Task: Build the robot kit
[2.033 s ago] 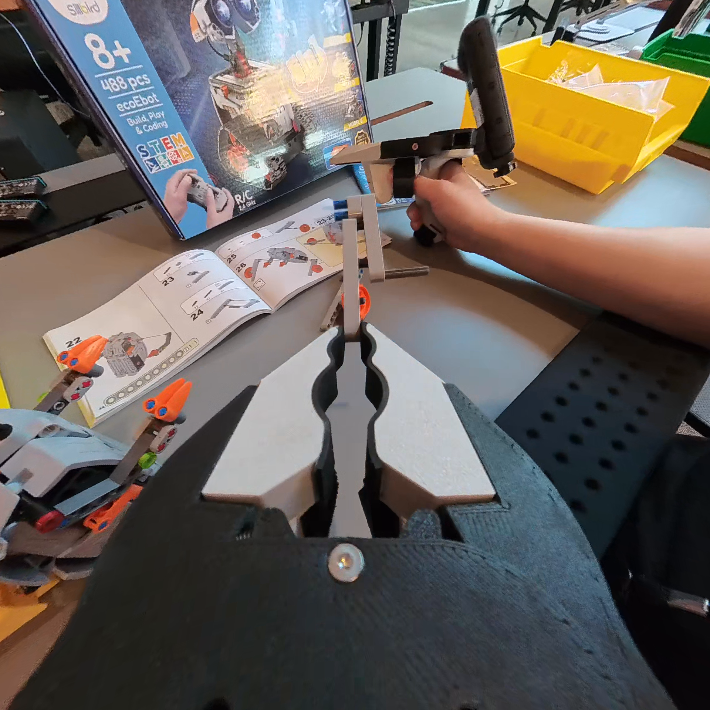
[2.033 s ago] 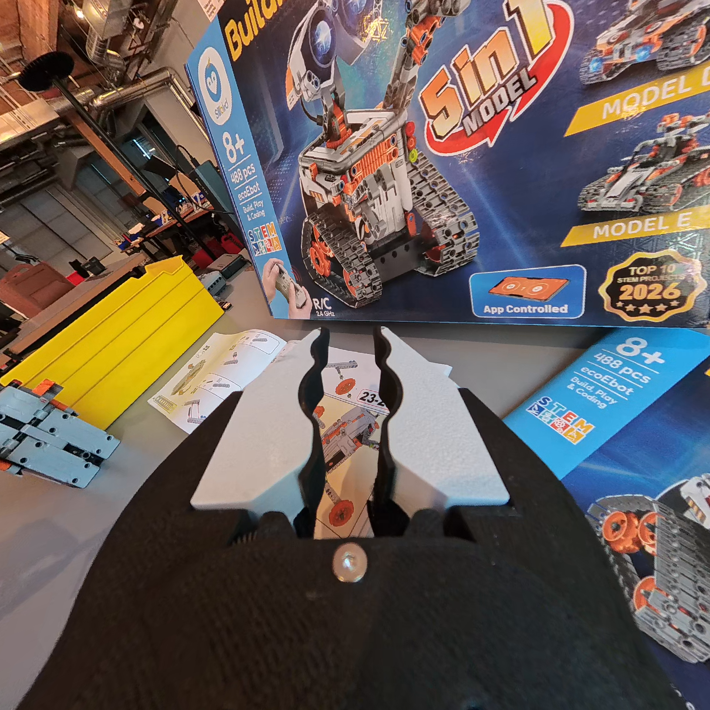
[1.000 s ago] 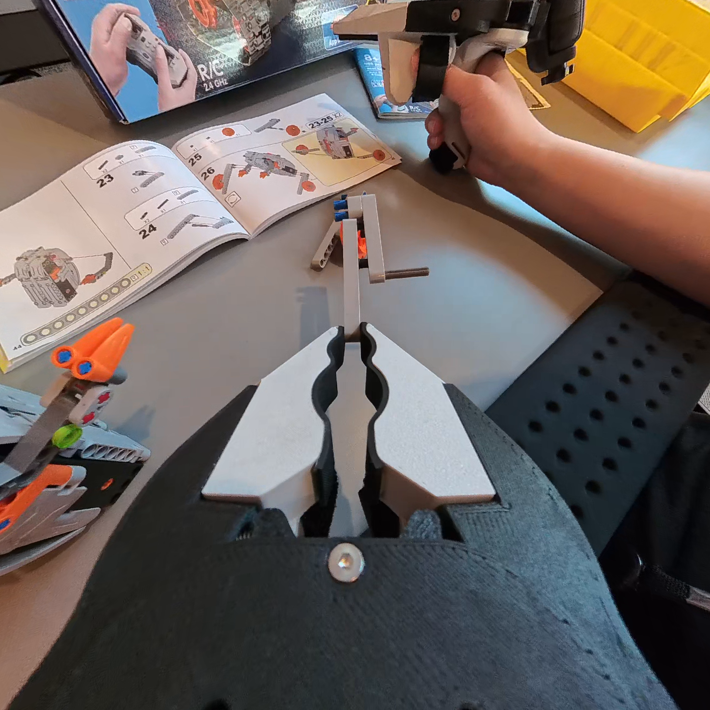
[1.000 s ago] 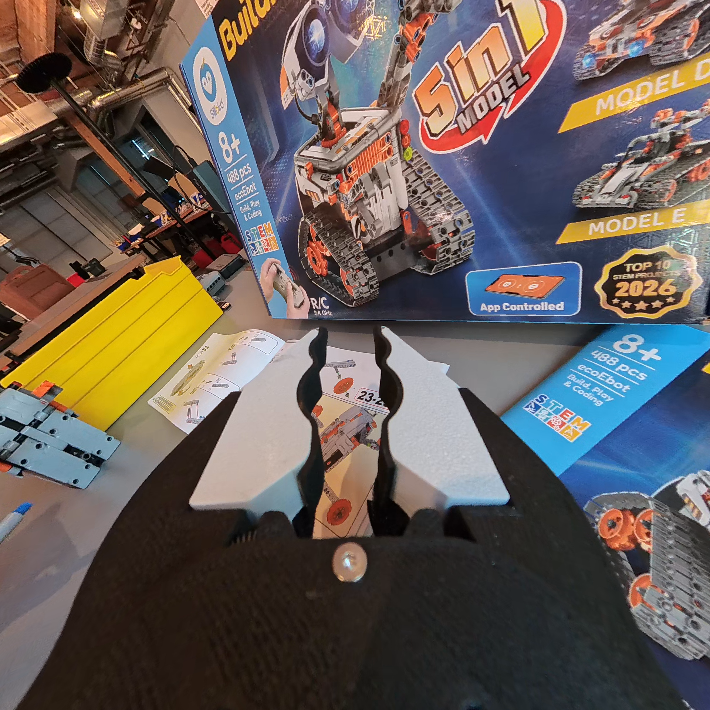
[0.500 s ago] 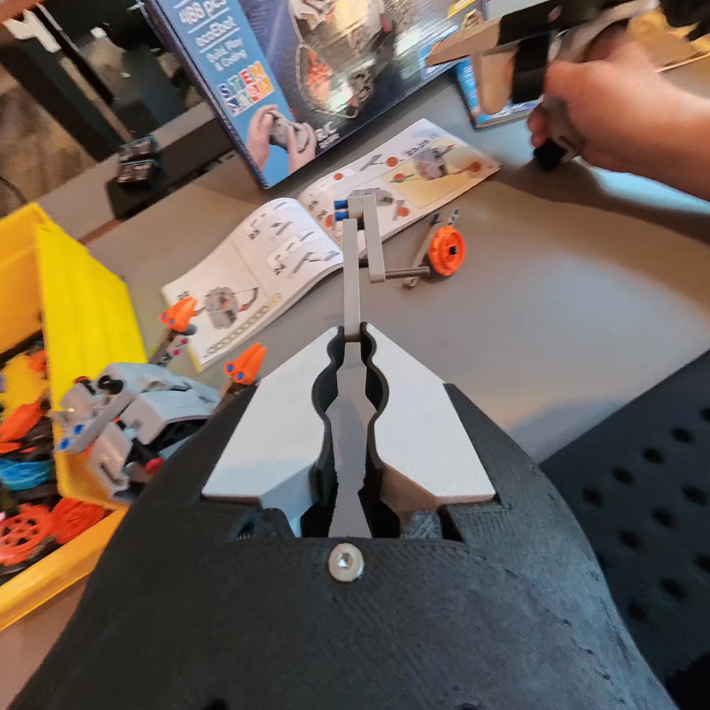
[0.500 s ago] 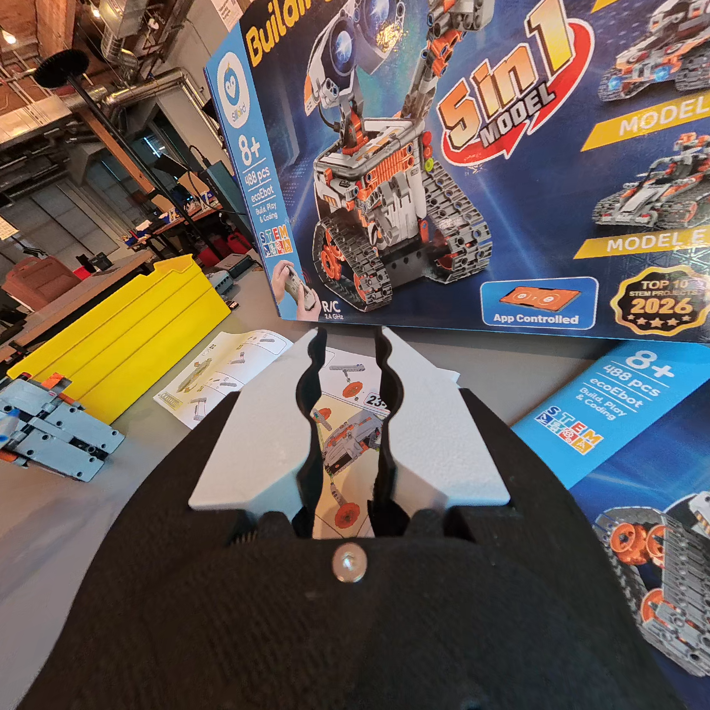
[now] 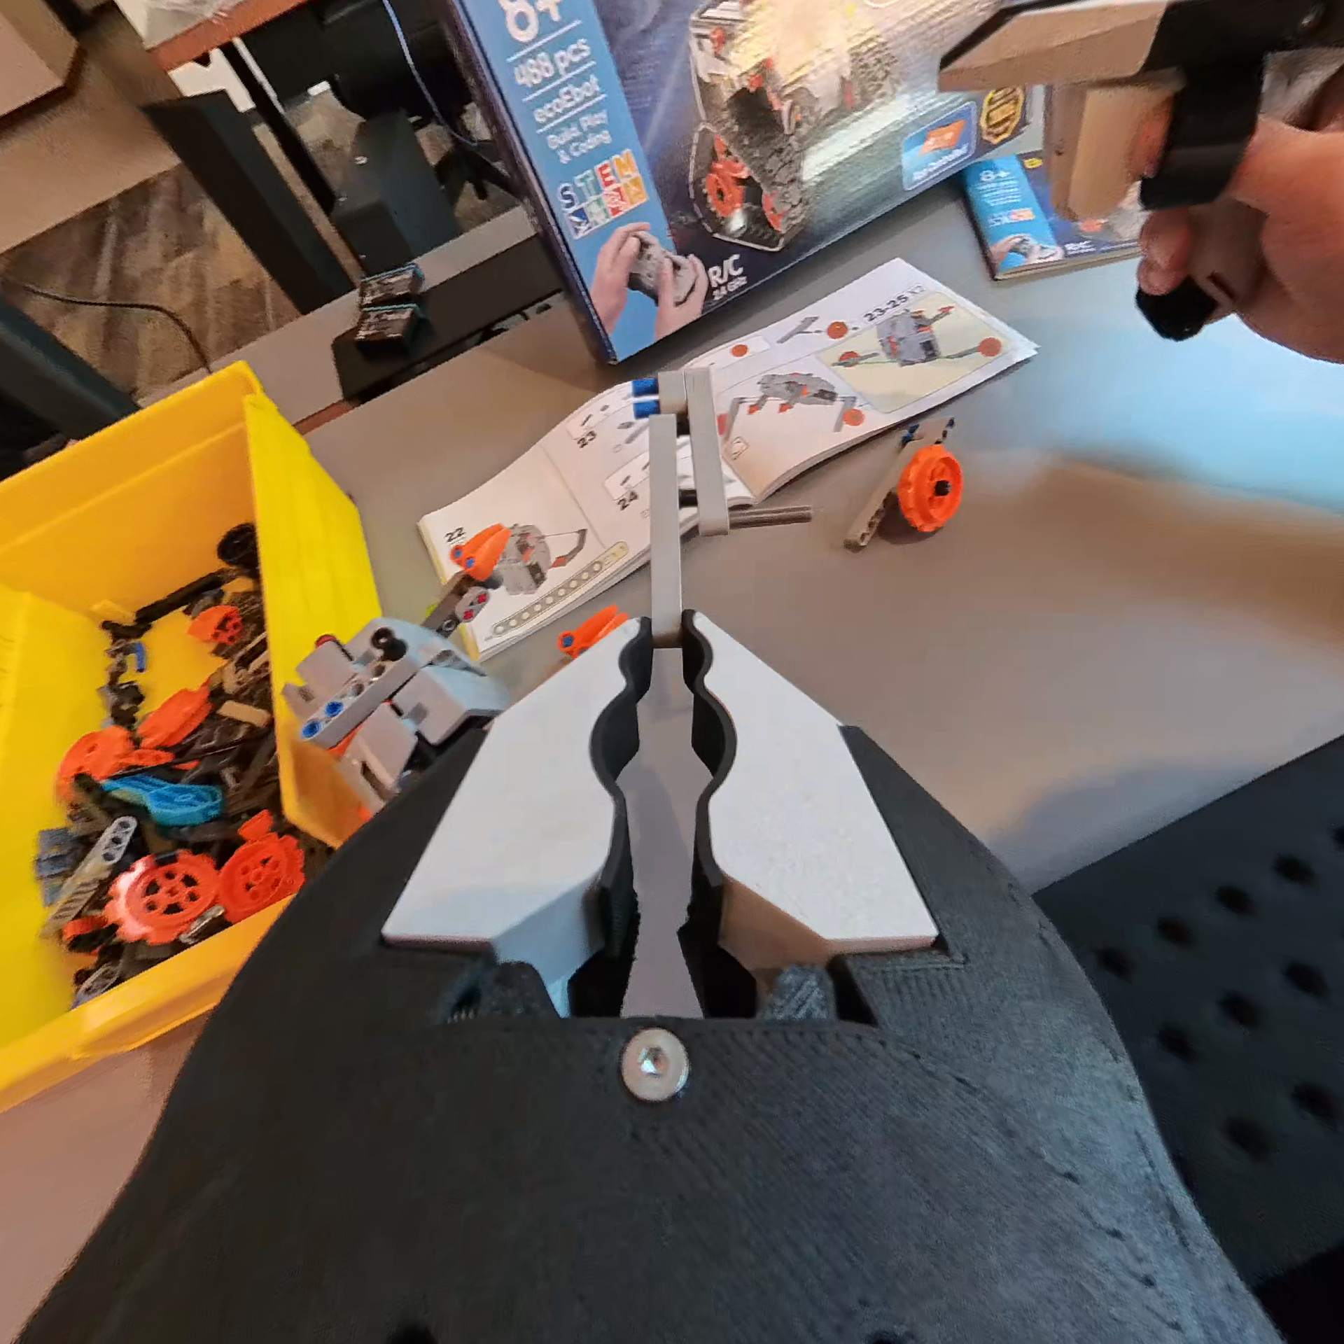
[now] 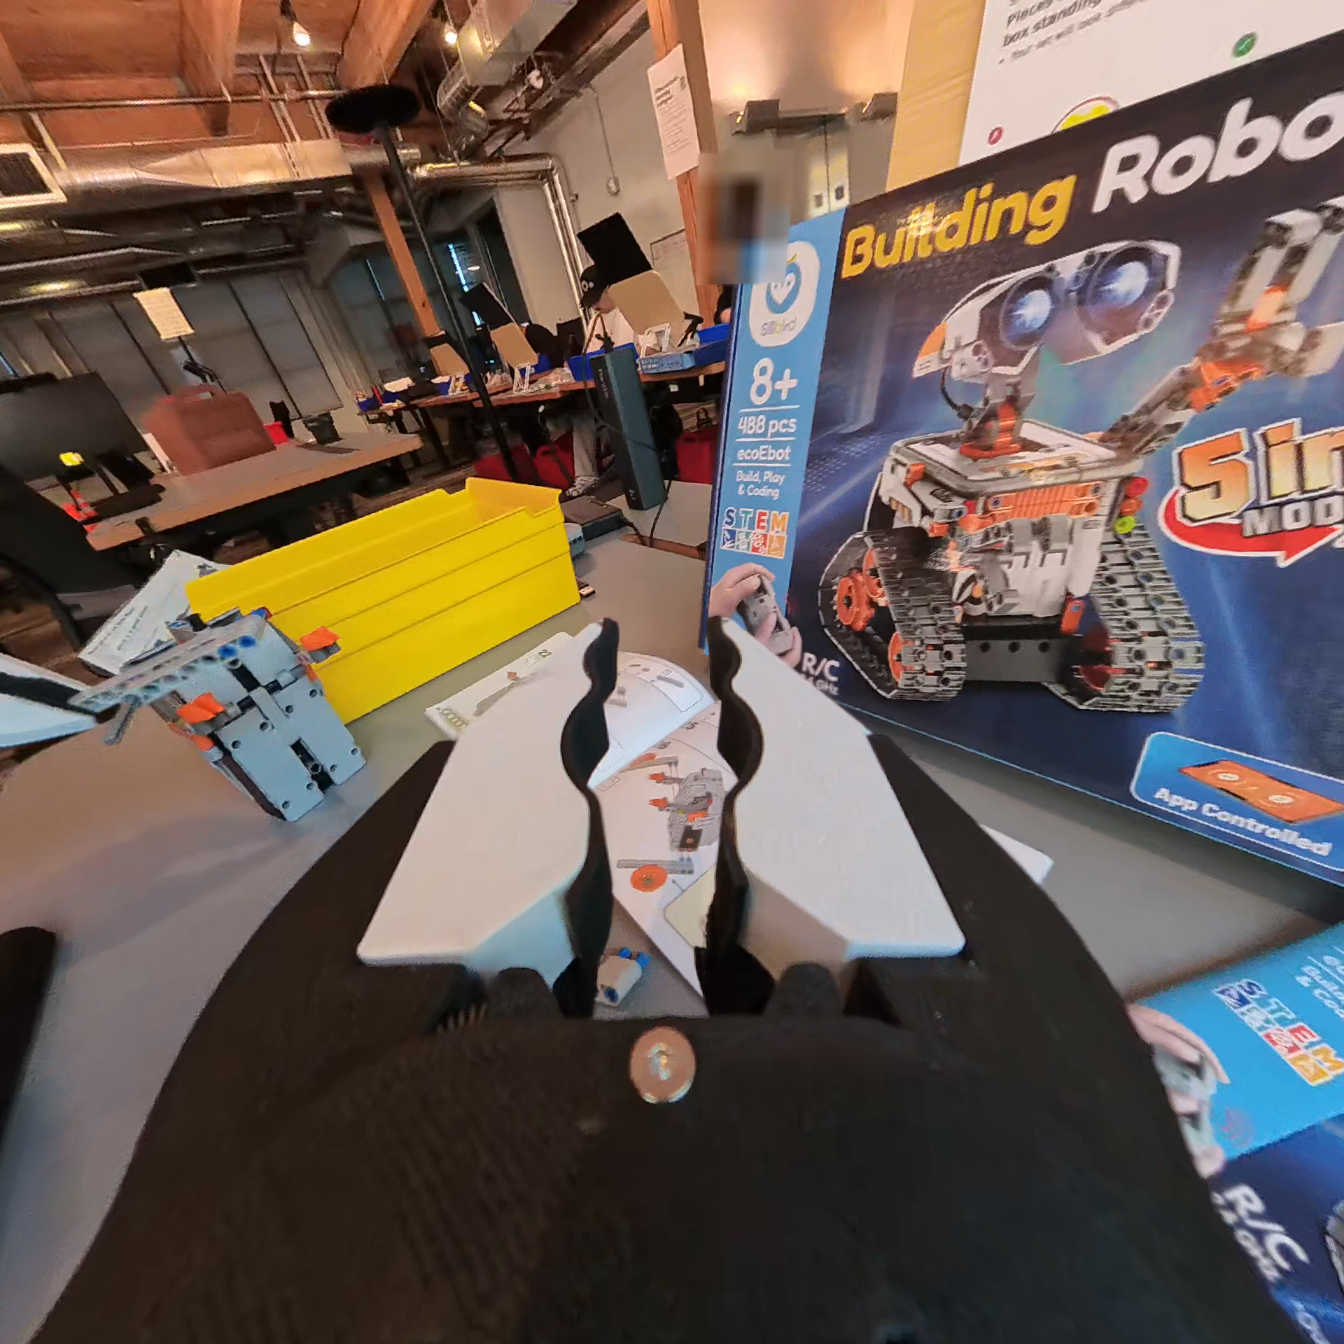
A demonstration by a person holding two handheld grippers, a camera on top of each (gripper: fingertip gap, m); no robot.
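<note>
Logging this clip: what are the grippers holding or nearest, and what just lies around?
Held or nearest: left gripper shut on grey beam assembly; right gripper open, empty, nearest instruction booklet.
Lying around: yellow bin, orange wheel, toy box, half-built model.

A workshop or makerspace, open-plan and industrial. Above the yellow bin [image 8: 407, 574], exposed wooden beams [image 8: 218, 44] and bare metal ducts [image 8: 502, 44] cross the ceiling. Behind the bin stand rows of long work tables [image 8: 276, 473] crowded with stands and blue trays, where a person [image 8: 604, 305] seems to be working, though that part is small and dim. Papers [image 8: 673, 109] are pinned on a post right of the bin.
</note>
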